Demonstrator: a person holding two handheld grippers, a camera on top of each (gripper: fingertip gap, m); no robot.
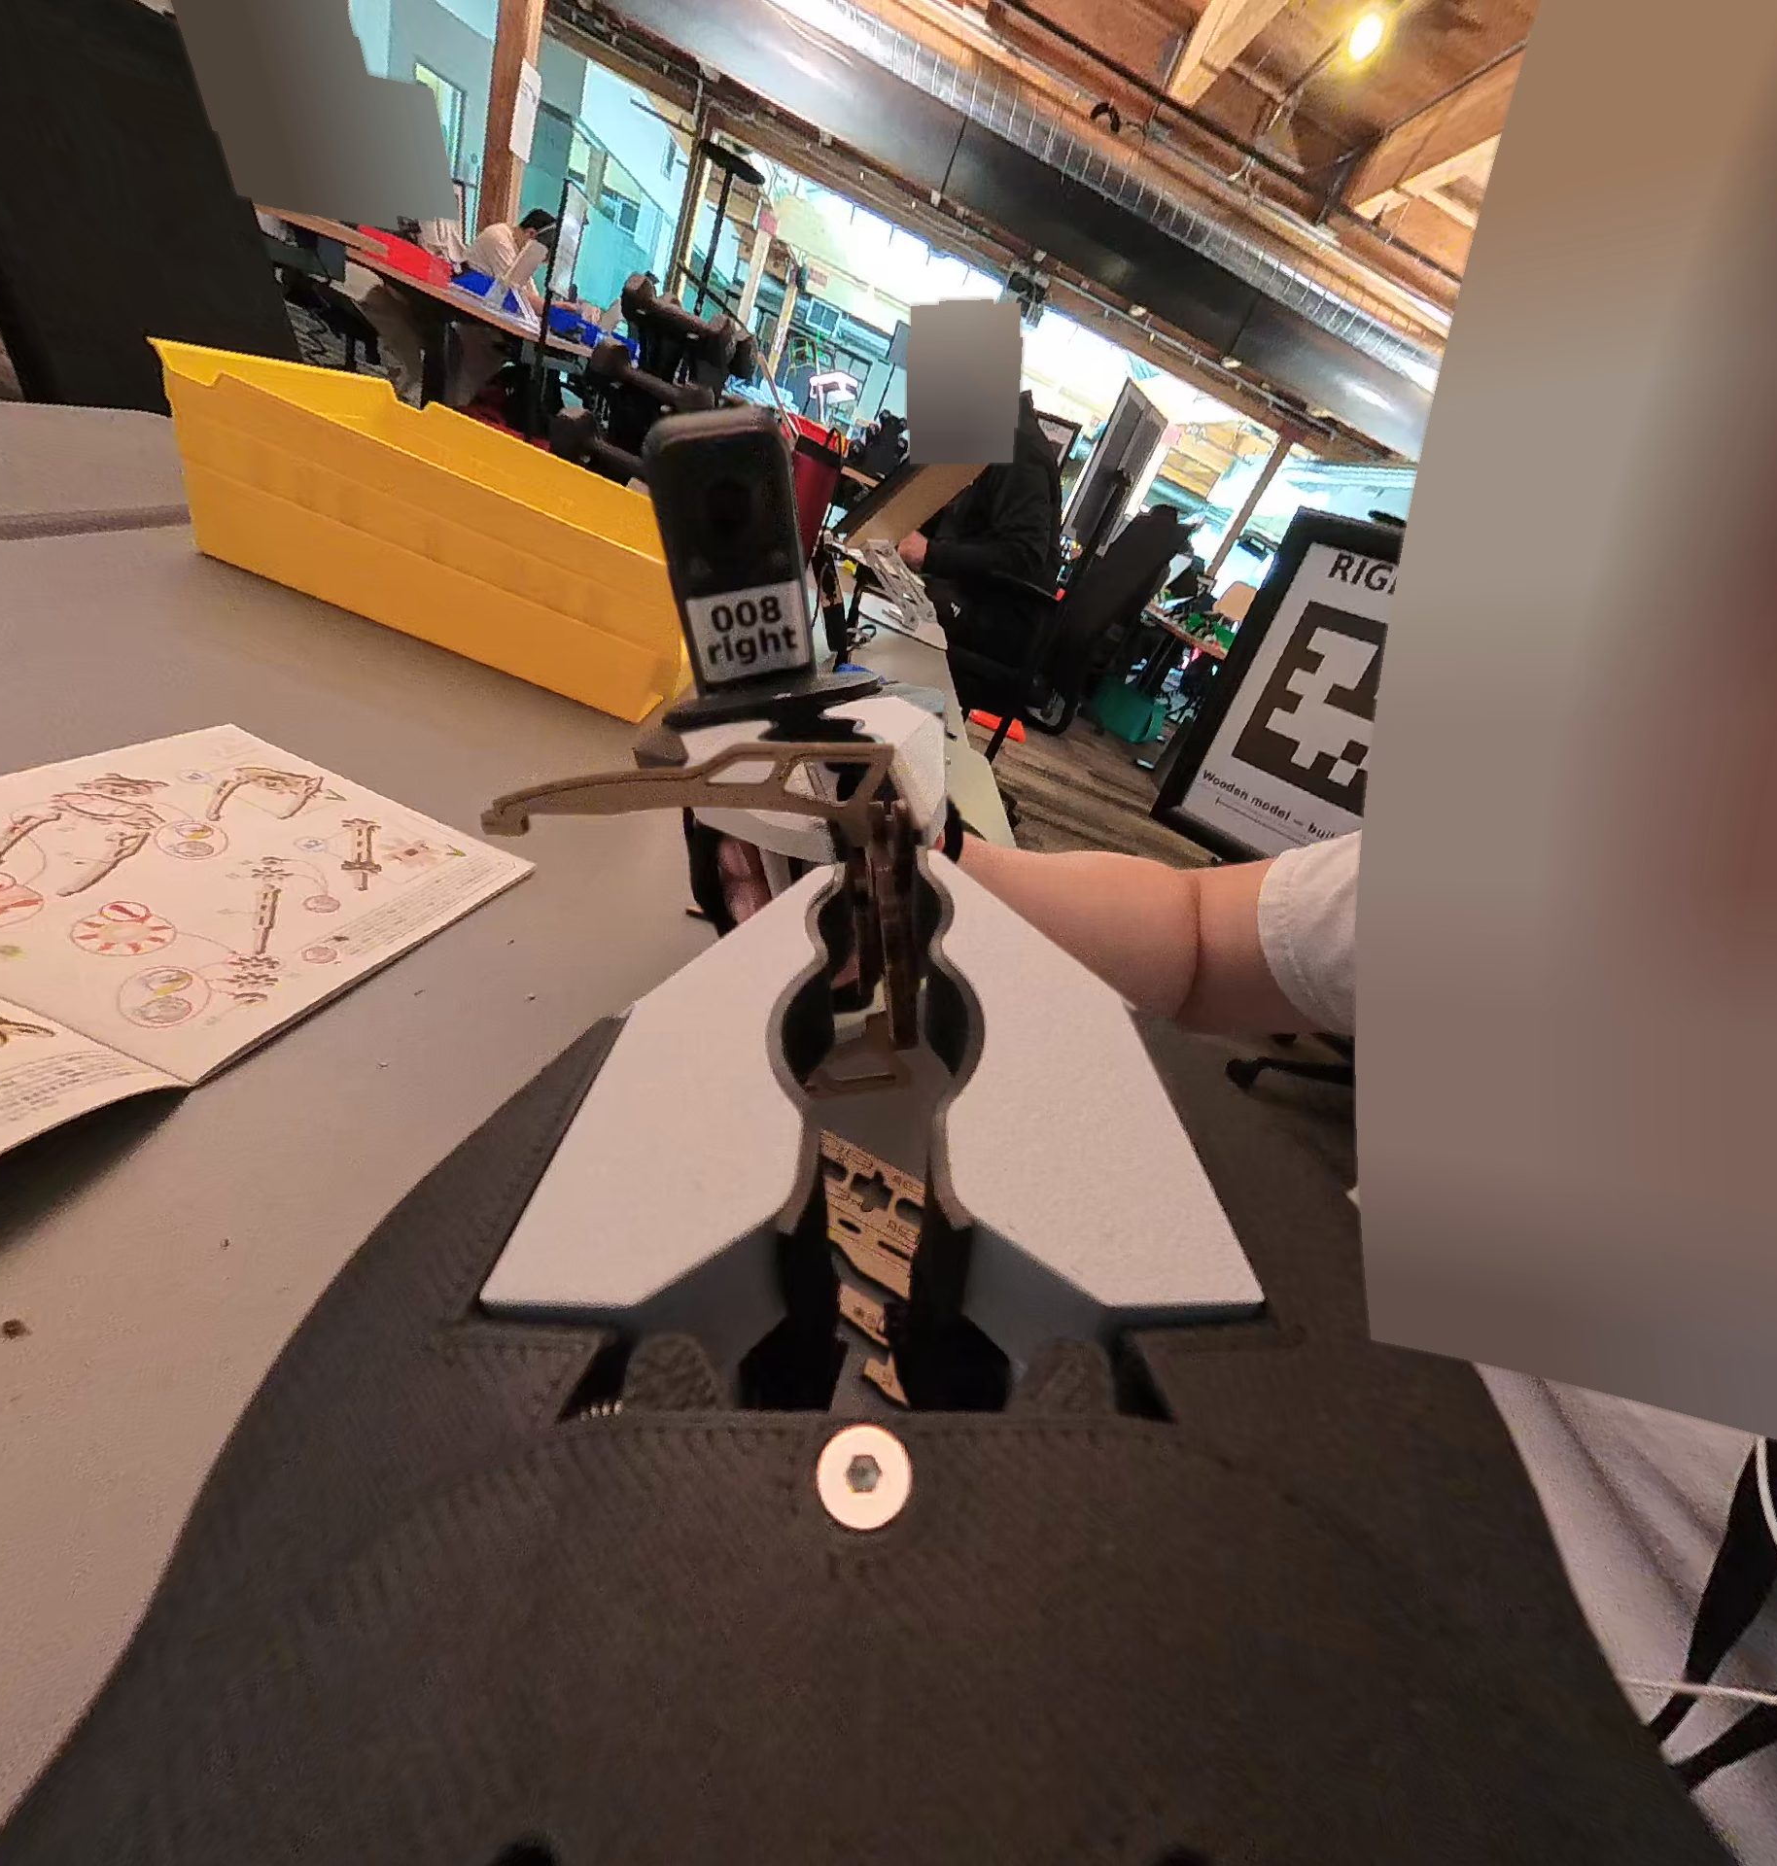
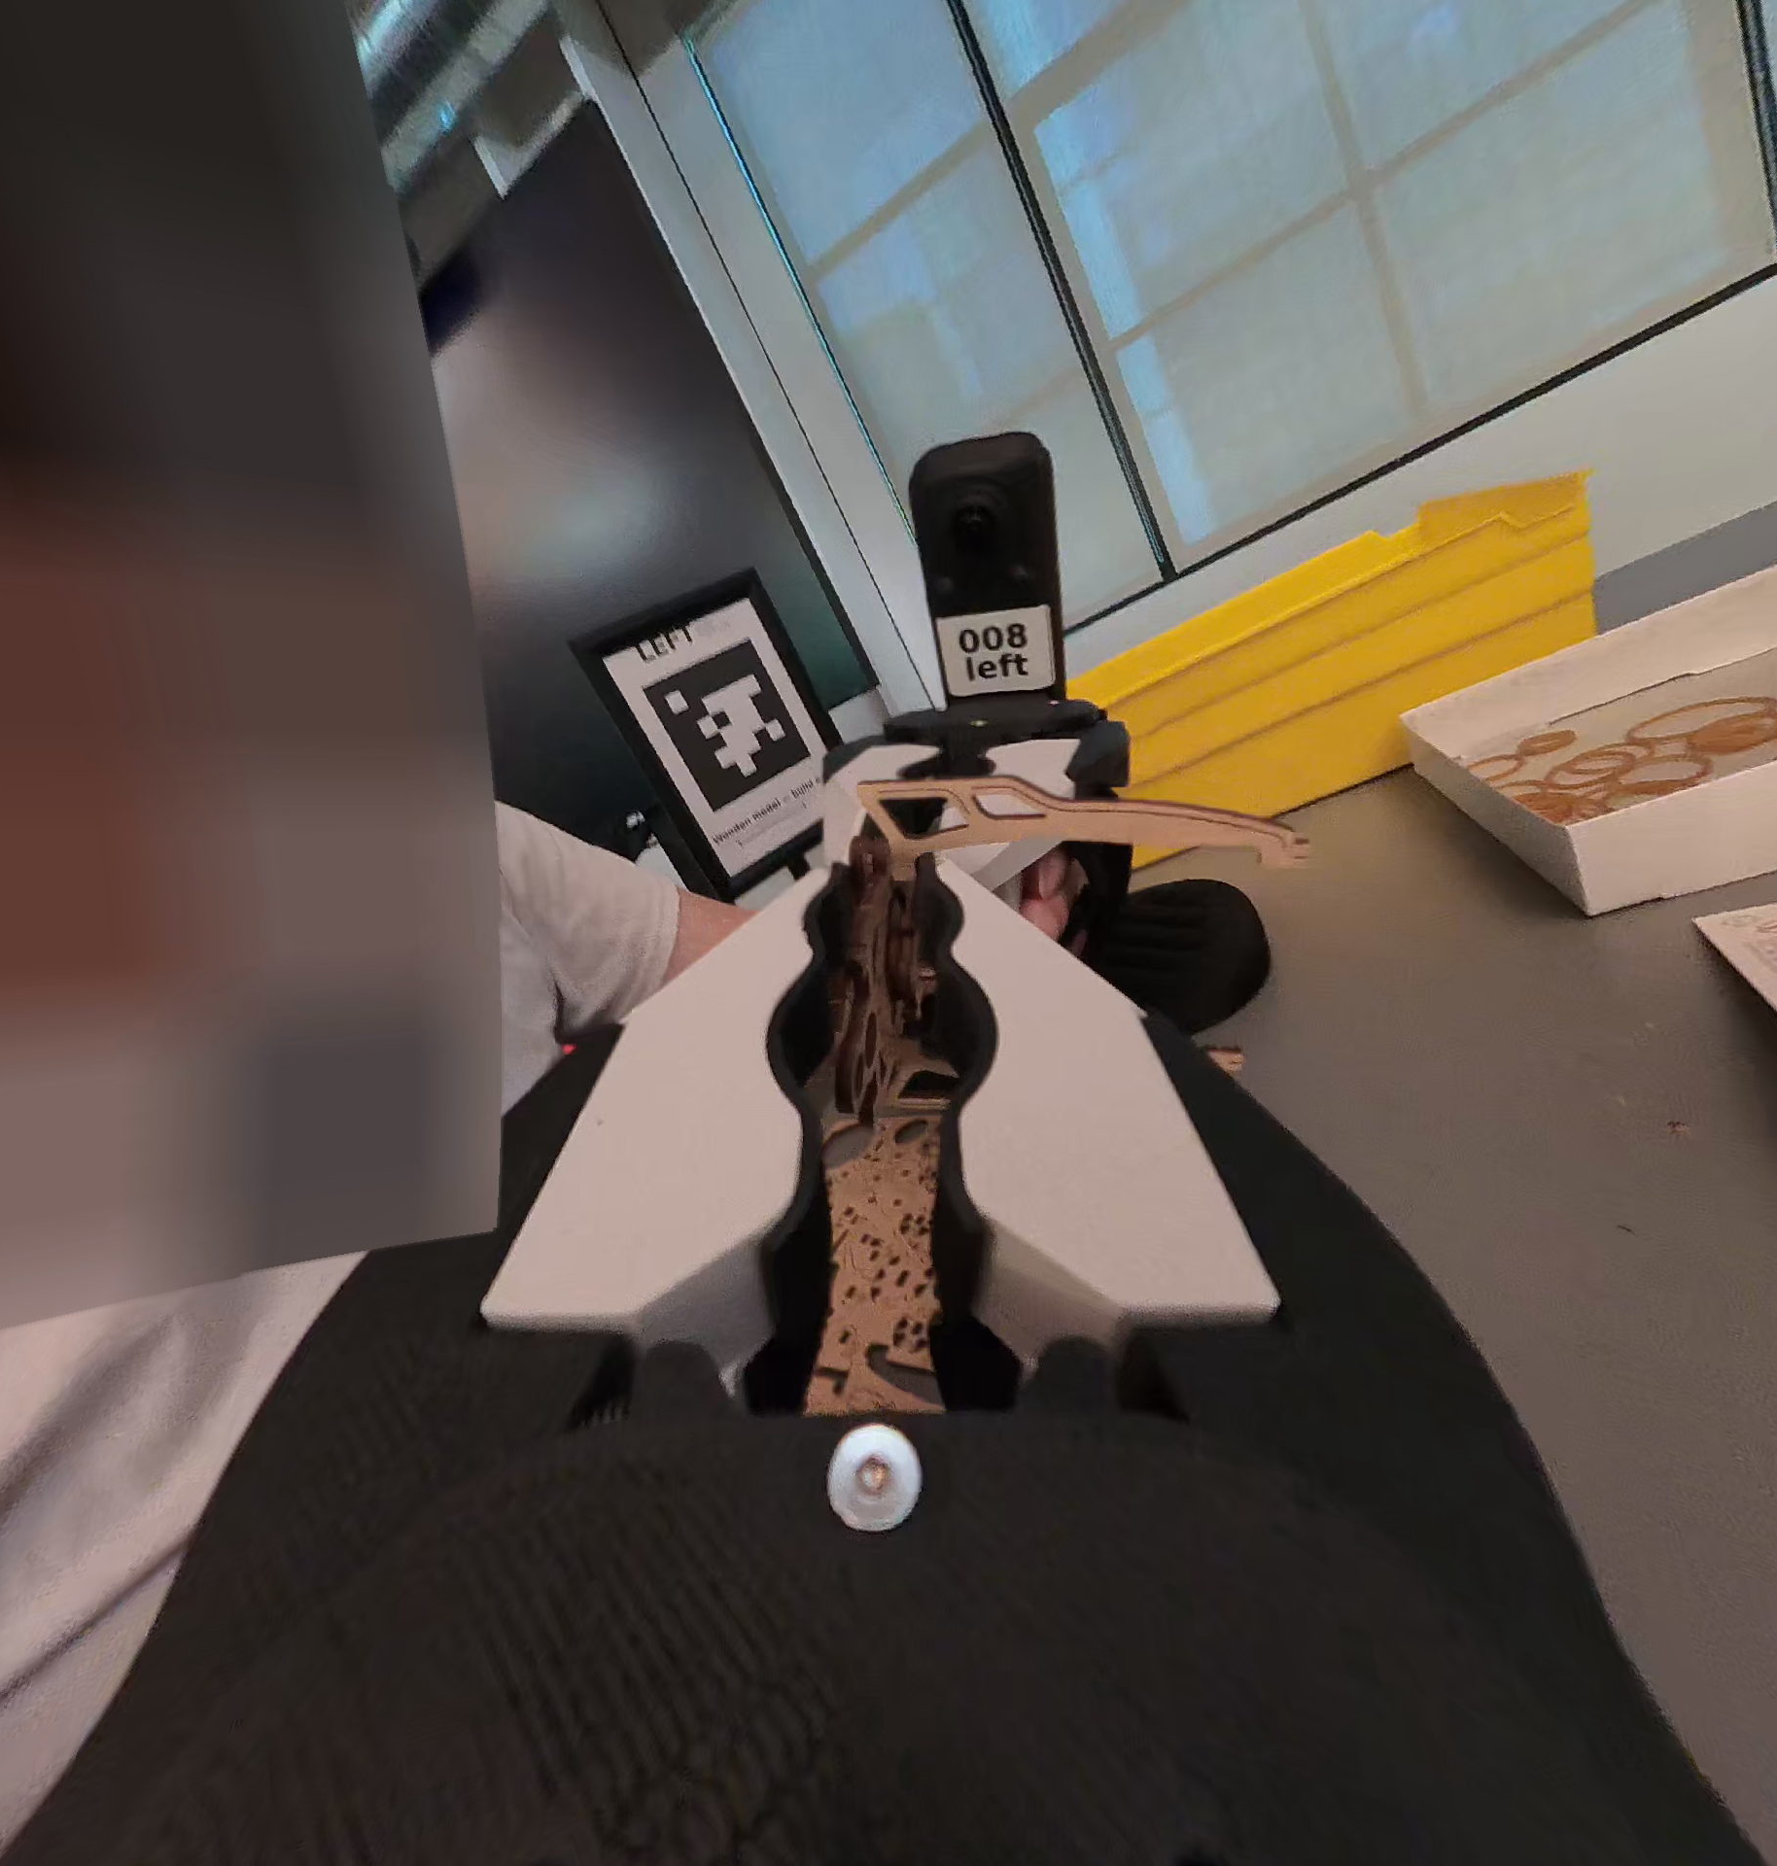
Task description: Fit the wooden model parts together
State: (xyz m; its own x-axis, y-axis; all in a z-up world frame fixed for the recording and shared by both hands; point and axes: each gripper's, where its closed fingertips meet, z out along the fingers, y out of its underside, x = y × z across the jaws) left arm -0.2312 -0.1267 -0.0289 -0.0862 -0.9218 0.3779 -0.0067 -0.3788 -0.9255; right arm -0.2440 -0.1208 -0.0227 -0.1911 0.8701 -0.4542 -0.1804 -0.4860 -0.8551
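Left tool (image 1: 879, 909) pinching wooden model (image 1: 703, 793), arm pointing left

Left gripper (image 1: 869, 909): pale grey wedge-shaped fingers with scalloped inner edges, black ribbed printed base, one silver hex screw.
Right gripper (image 2: 879, 909): same build, white-capped screw.
Sleeve (image 1: 1304, 934): short, white.

White printed labels sit on each gripper's camera (image 1: 728, 535) (image 2: 985, 550); framed marker signs (image 1: 1299, 687) (image 2: 718, 722) stand behind; a printed instruction booklet (image 1: 188, 909) lies beside the left-view camera.

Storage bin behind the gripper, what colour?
Yellow; the bin shows best in the left wrist view.
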